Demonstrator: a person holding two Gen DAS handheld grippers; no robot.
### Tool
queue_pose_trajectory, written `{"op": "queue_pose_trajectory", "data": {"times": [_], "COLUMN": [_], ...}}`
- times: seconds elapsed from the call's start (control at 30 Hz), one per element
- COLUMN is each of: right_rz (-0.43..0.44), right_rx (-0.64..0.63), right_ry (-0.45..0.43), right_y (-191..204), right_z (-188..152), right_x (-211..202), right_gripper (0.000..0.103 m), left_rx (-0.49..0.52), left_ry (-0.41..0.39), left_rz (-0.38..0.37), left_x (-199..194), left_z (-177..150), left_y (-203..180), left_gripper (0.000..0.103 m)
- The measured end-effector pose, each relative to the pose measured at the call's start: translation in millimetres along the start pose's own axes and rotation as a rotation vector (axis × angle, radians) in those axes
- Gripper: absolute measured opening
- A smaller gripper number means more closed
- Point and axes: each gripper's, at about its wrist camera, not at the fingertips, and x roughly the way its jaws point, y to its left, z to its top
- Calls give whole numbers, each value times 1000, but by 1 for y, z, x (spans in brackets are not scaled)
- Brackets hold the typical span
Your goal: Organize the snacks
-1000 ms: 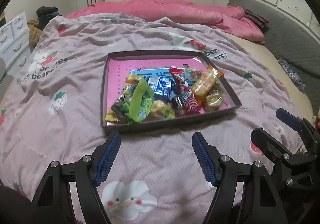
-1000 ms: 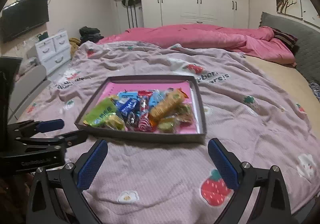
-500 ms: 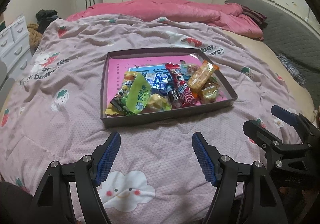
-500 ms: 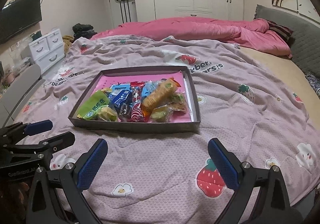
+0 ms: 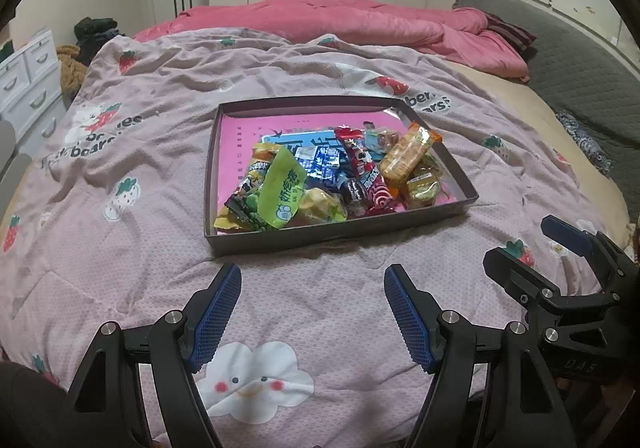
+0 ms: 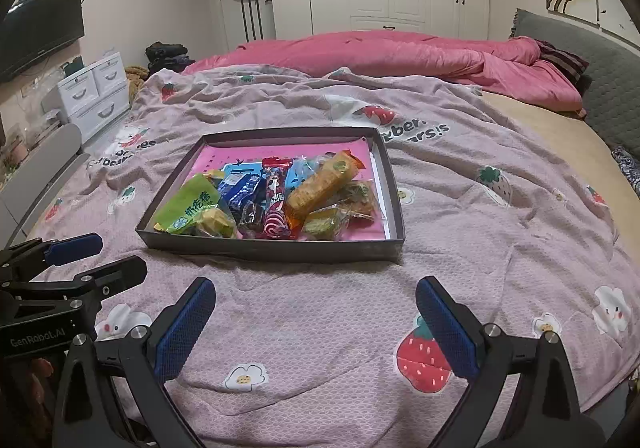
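A dark shallow box (image 5: 320,236) with a pink floor sits on the bed, also in the right wrist view (image 6: 272,248). It holds several snacks piled together: a green packet (image 5: 282,190) (image 6: 188,204), an orange biscuit pack (image 5: 406,156) (image 6: 324,182), a red candy stick (image 5: 362,164) (image 6: 276,184), and blue wrappers (image 5: 324,160). My left gripper (image 5: 312,312) is open and empty, short of the box's near wall. My right gripper (image 6: 316,322) is open and empty, also short of the box. Each gripper shows at the edge of the other's view.
A pink strawberry-print blanket (image 5: 120,248) covers the bed. A bunched pink duvet (image 5: 360,20) lies at the back. A grey headboard (image 5: 580,80) is on the right, white drawers (image 6: 96,88) on the left, wardrobes behind.
Both grippers have pulled back from the box, which now looks smaller and farther away. Both stay open and empty.
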Motion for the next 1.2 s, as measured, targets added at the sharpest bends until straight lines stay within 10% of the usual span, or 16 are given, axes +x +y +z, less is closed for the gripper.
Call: {"op": "queue_pose_trajectory", "data": {"times": [1.2], "right_rz": [0], "right_rx": [19], "right_ry": [1], "right_y": [-6], "right_z": [3], "right_x": [-1], "right_gripper": [101], "left_rx": [10], "left_ry": [-5], "left_rz": [30], "left_x": [0], "left_z": [0], "left_y": [0], "left_gripper": [76]}}
